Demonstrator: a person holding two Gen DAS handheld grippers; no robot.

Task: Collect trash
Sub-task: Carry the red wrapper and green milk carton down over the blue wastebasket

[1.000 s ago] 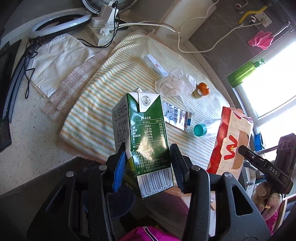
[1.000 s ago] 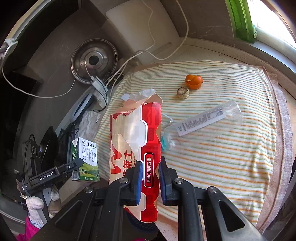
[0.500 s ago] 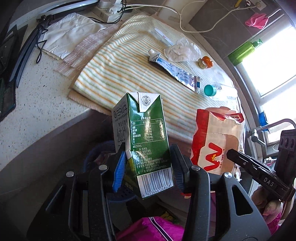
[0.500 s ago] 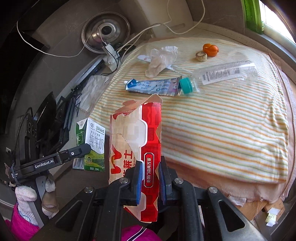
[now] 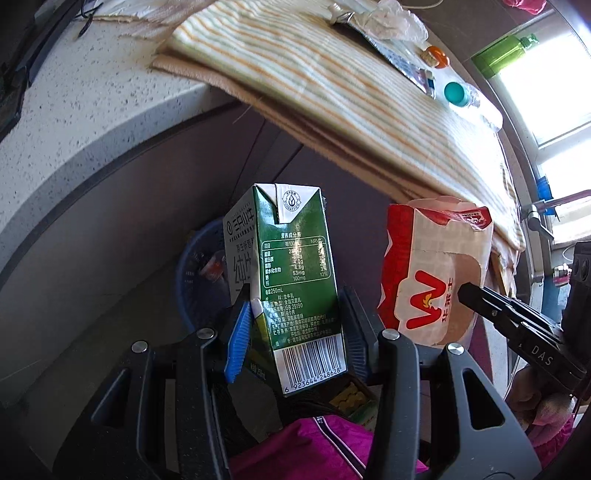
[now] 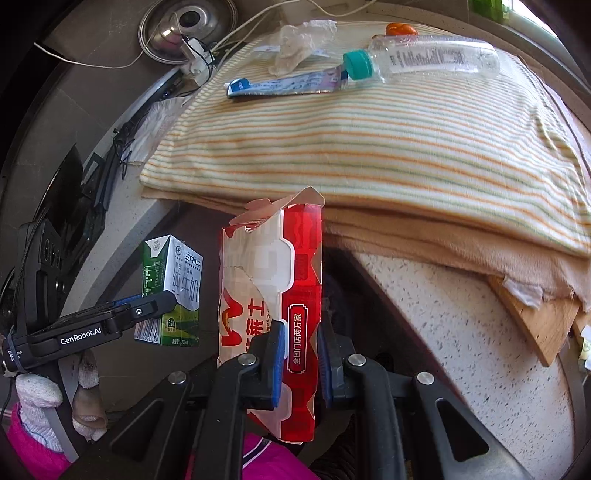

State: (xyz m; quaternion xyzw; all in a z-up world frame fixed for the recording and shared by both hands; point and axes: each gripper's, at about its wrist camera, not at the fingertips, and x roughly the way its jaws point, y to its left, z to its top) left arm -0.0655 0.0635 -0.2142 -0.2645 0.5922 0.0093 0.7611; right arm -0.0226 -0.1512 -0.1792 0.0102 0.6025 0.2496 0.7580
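My left gripper is shut on a green and white milk carton, held upright below the counter edge, in front of a blue basket. The carton also shows in the right wrist view. My right gripper is shut on a torn red and white paper box, which also shows in the left wrist view, just right of the carton. On the striped cloth lie a clear bottle, a toothpaste tube and a crumpled plastic wrap.
The speckled counter curves above both grippers; the cloth overhangs its edge. An orange cap sits at the cloth's far side. Cables and a power strip lie at the back left. Pink clothing is below the grippers.
Both grippers have dropped from above the cloth to below the counter edge, each carrying its box. The blue basket has come into view behind the milk carton.
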